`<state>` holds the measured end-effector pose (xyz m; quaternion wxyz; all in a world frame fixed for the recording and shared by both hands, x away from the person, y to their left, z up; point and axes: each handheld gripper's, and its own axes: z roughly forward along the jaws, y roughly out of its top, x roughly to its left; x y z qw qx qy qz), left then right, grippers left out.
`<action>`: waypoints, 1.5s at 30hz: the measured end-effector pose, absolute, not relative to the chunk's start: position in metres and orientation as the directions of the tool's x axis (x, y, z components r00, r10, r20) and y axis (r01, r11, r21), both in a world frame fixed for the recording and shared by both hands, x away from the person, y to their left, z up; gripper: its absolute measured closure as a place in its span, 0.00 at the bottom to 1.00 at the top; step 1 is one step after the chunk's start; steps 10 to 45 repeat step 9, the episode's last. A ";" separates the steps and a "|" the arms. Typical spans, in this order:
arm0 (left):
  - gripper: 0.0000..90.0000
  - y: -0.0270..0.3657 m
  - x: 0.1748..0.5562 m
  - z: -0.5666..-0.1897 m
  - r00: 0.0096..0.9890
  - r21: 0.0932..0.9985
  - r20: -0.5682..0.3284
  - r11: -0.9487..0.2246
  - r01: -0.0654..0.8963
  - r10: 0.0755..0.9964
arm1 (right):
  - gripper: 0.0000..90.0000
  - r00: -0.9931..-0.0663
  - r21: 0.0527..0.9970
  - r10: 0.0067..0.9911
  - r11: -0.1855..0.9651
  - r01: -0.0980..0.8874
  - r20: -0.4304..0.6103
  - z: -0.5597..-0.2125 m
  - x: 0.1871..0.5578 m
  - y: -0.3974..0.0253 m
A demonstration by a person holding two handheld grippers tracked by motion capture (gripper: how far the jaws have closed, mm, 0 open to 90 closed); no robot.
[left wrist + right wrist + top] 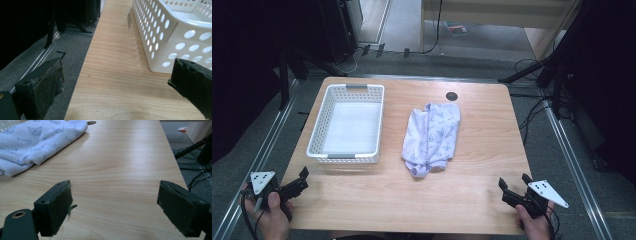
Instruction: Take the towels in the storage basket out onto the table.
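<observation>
A crumpled pale cloth with a small cat print (432,139) lies in the middle of the wooden table (482,125); in the right gripper view the cloth (37,142) sits far left, well beyond the jaws. A white perforated basket (348,124) stands to its left, with nothing in it. My left gripper (298,183) is held open at the table's front left corner, and the basket's wall (170,32) rises just ahead of it on the right. At the front right corner my right gripper (513,183) is open over bare wood, nothing between its jaws.
A small dark round disc (452,96) lies near the table's far edge. Grey floor, metal rails (272,135) and cables (532,115) surround the table. Dark stands rise at the back left and right.
</observation>
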<state>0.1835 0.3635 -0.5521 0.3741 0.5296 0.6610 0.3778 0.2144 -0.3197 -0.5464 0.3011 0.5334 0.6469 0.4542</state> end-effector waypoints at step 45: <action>0.00 0.360 0.185 -0.552 -0.148 0.895 -0.068 0.125 0.428 0.987 | 0.14 -0.255 0.910 0.962 0.015 0.414 0.100 -0.546 0.214 -0.320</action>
